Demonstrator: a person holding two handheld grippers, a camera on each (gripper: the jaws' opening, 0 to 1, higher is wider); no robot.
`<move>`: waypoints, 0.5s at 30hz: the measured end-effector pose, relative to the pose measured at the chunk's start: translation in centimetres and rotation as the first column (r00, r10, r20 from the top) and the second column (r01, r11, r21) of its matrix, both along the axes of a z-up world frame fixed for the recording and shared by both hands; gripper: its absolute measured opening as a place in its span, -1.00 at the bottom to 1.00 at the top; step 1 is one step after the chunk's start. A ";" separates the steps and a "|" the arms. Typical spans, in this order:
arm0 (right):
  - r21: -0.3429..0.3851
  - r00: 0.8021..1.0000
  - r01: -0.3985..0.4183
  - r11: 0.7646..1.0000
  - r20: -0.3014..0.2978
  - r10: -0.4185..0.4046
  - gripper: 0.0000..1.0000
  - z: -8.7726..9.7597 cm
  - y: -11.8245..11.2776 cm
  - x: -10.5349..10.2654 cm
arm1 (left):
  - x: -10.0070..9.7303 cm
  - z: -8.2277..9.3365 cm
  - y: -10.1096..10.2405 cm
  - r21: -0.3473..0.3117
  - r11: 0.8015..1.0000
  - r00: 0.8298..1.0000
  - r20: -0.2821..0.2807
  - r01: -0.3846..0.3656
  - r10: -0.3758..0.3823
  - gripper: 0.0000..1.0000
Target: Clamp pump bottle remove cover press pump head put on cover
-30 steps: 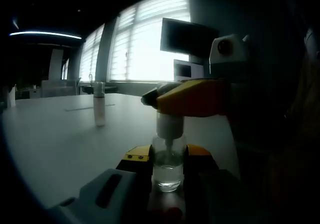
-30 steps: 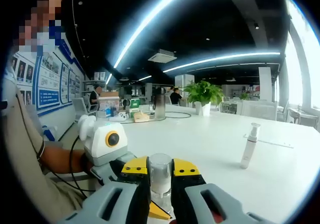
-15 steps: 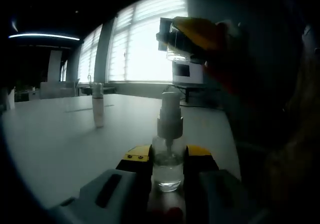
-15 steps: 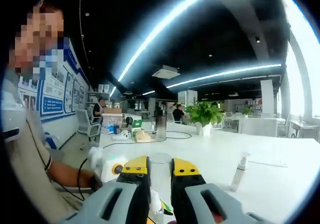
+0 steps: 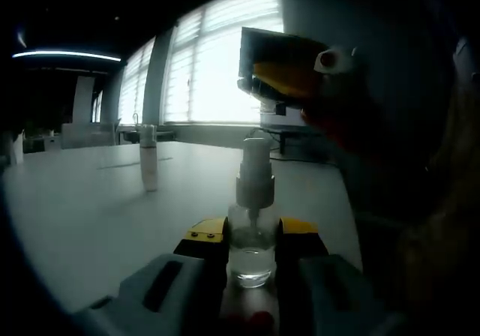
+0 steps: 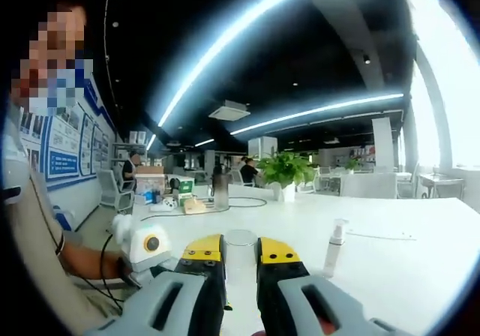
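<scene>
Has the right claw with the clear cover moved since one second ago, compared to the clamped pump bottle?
Yes. In the left gripper view the right claw has risen from the pump bottle, lifting the cover off the pump head.

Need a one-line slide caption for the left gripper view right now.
Left tongs clamp the pump bottle on the white table, pump head exposed, right tongs raised above.

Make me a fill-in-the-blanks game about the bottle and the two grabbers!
1. The left hand-held gripper is shut on the pump ____.
2. The clear cover is held by the ____ hand-held gripper.
3. The pump head is ____, with no cover on it.
4. A second bottle stands on the white ____.

Missing words: bottle; right; bare; table
</scene>
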State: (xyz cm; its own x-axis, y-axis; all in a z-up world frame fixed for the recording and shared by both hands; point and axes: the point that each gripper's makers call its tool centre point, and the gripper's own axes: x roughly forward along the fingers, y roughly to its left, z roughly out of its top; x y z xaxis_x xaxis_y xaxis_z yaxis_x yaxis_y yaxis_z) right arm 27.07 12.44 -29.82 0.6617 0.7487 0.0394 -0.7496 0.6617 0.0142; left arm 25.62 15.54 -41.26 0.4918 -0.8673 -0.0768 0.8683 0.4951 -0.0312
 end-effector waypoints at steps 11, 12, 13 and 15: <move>0.000 0.996 0.084 0.996 -0.004 -0.084 -0.80 -0.8 -2.5 1.0 | 0.0 -0.1 0.1 0.001 1.000 1.000 0.002 -0.005 0.005 -0.71; 0.001 0.996 0.087 0.996 -0.005 -0.087 -0.80 -0.9 -2.7 1.1 | 0.0 -0.1 0.1 0.000 1.000 1.000 0.002 -0.005 0.005 -0.71; 0.000 0.996 0.094 0.996 -0.007 -0.094 -0.80 -1.1 -2.8 1.1 | 0.0 -0.1 0.1 0.000 1.000 1.000 0.001 -0.005 0.005 -0.71; -0.001 0.995 0.097 0.995 -0.008 -0.097 -0.80 -1.3 -2.9 1.2 | 0.0 -0.1 0.1 0.000 1.000 1.000 0.002 -0.005 0.005 -0.71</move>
